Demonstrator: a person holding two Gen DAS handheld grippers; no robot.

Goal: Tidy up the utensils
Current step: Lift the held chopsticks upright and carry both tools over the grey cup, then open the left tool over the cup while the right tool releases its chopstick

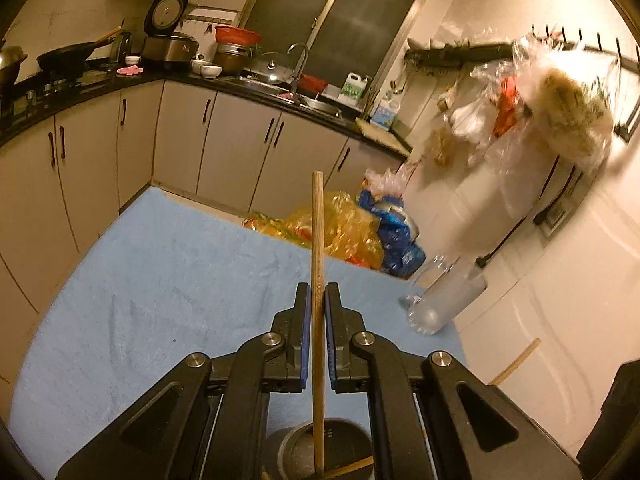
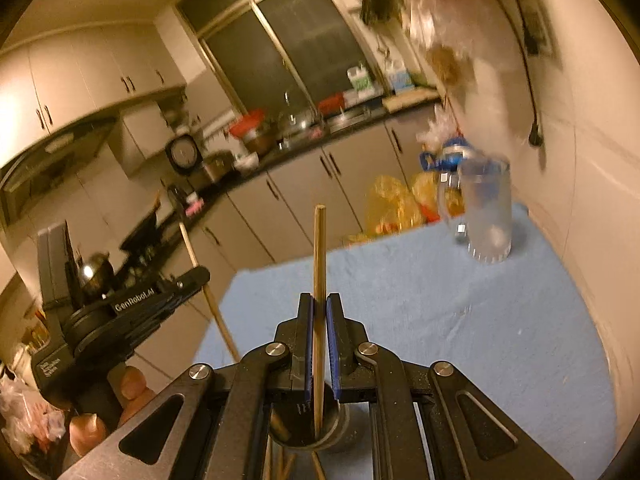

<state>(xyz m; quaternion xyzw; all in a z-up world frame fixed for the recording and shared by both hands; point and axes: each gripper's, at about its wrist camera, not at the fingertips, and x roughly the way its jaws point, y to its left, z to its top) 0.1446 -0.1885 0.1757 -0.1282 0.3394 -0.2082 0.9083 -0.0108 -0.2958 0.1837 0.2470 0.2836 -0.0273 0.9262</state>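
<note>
Each claw is clenched on a single wooden chopstick. In the left wrist view the left claw point(image 1: 318, 300) pinches the left chopstick point(image 1: 317, 232) between its blue pads, the stick standing up past the fingertips and running down behind them toward a dark round cup point(image 1: 320, 452) that sits on the blue-covered desk point(image 1: 160, 280). The right claw point(image 2: 319, 312) holds the right chopstick point(image 2: 319, 256) the same way, and its lower end appears to dip inside the rim of the same cup. More sticks lie beside the cup's base, though how many is hard to tell.

The main risk, as I judge it, is the thin grip: each stick is caught along a narrow line, so a quick swing could let it pivot or slide through the pads. The right view is blurred, which suggests fast movement. A stick dragged sideways while its tip is inside the cup could tip the cup over. The clear frosted jar point(image 2: 486, 208) stands well apart at the far edge near the wall, probably the destination; a long stick dropped in at a slant could topple it or bounce out
</note>
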